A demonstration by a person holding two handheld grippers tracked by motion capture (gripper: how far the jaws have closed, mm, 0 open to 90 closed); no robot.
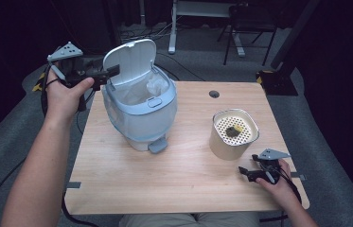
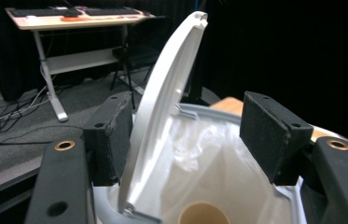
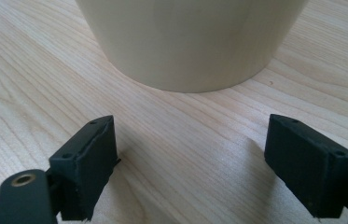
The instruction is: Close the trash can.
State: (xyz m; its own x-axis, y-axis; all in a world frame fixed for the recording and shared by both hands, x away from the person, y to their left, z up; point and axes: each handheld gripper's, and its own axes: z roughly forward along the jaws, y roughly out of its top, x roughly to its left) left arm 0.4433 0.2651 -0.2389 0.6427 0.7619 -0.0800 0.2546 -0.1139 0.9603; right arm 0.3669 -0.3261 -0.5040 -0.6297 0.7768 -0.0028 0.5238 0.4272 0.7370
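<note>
- Pedal bin (image 1: 138, 111): it is standing upright at the far left of the wooden table (image 1: 174, 175), its long axis running vertically and its pedal (image 1: 158, 145) facing my side of the table.
- Bin lid (image 1: 129, 61): it is standing open, hinged at the bin's far left rim, and rising steeply with its free edge pointing up and slightly towards the bin mouth. In the left gripper view the lid (image 2: 162, 107) is showing edge-on.
- Left gripper (image 1: 112, 72): I am holding it level at the bin's far left rim, pointing at the lid. The jaws are straddling the lid, one pad (image 2: 115, 135) just beside the lid's outer face and the other pad (image 2: 269, 135) well apart from it, so the grip is released.
- White liner (image 2: 209, 158): it is lining the bin, with a brown round thing (image 2: 203, 215) lying at the bottom.
- Cream canister (image 1: 233, 135): it is standing upright at the right, with a perforated top.
- Right gripper (image 1: 244, 171): I am resting it low at the near right edge, pointing at the canister (image 3: 195, 42), jaws parted around nothing.
</note>
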